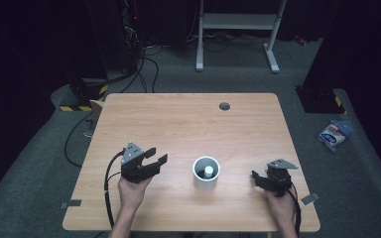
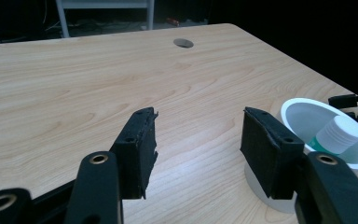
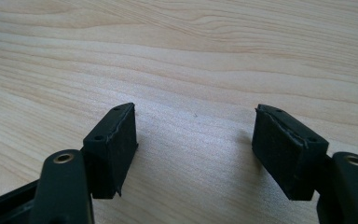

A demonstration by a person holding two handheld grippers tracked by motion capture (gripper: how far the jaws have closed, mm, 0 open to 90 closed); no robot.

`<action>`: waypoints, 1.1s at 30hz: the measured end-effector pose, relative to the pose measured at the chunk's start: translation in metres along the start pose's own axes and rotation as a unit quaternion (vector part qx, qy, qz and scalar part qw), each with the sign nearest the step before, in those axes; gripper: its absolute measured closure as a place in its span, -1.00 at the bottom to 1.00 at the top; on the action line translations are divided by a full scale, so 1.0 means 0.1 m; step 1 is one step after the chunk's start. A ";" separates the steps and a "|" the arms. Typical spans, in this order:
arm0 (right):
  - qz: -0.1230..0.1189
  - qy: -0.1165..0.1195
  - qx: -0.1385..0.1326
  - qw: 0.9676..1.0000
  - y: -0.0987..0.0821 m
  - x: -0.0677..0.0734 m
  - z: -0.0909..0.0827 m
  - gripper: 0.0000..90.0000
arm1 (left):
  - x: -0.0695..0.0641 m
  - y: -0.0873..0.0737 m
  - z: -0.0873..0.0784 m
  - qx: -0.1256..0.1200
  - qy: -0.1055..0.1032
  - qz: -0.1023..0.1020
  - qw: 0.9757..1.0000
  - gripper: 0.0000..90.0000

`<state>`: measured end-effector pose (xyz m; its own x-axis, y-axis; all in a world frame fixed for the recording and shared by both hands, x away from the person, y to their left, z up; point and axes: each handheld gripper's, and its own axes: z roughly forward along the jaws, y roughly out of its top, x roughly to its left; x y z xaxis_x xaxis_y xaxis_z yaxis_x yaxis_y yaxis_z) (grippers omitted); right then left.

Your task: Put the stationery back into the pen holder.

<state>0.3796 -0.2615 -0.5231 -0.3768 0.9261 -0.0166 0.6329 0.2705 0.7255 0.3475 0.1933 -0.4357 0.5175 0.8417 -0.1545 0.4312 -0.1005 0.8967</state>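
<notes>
In the high view, a white cup stands on the wooden table just below the middle of the frame, between the two hands, and a small bottle with a white ribbed cap sits inside it. In the left gripper view the same bottle leans inside the cup at the right edge of the frame, with a strip of green below its cap. Judged from how things lie, the placing of the bottle into the cup looks done, and what is left, if anything, seems to be drawing the hands clear or picking the cup up; the pictures do not settle which. The left gripper sits in the lower left of the high view, near the cup but apart from it, its jaws standing apart with only bare table between them; in its own view the cup lies just beyond the right-hand jaw, not between the two. The right gripper rests in the lower right of the high view, apart from the cup, and in its own view its jaws are also spread wide over bare wood grain, holding nothing. As for writing, none can be read: the bottle's label is hidden by the cup wall, and a blue and white packet on the floor at the right of the high view carries print too small to make out.
</notes>
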 end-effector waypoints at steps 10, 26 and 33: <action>0.000 0.000 0.000 1.000 0.00 0.00 0.00 -0.32 | 0.11 -0.09 -0.09 -0.001 0.017 -0.017 1.000 0.00; 0.000 0.000 0.000 1.000 0.00 0.00 0.00 -0.32 | 0.21 -0.23 -0.13 0.016 0.040 -0.022 0.999 -0.02; 0.000 0.000 0.000 1.000 0.00 0.00 0.00 -0.32 | 0.23 -0.31 -0.11 0.025 0.045 -0.028 0.998 -0.03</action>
<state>0.3796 -0.2615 -0.5230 -0.3768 0.9262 -0.0169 0.6328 0.2707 0.7255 0.3381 0.2221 -0.4627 0.4246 0.8905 -0.1637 0.4950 -0.0770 0.8655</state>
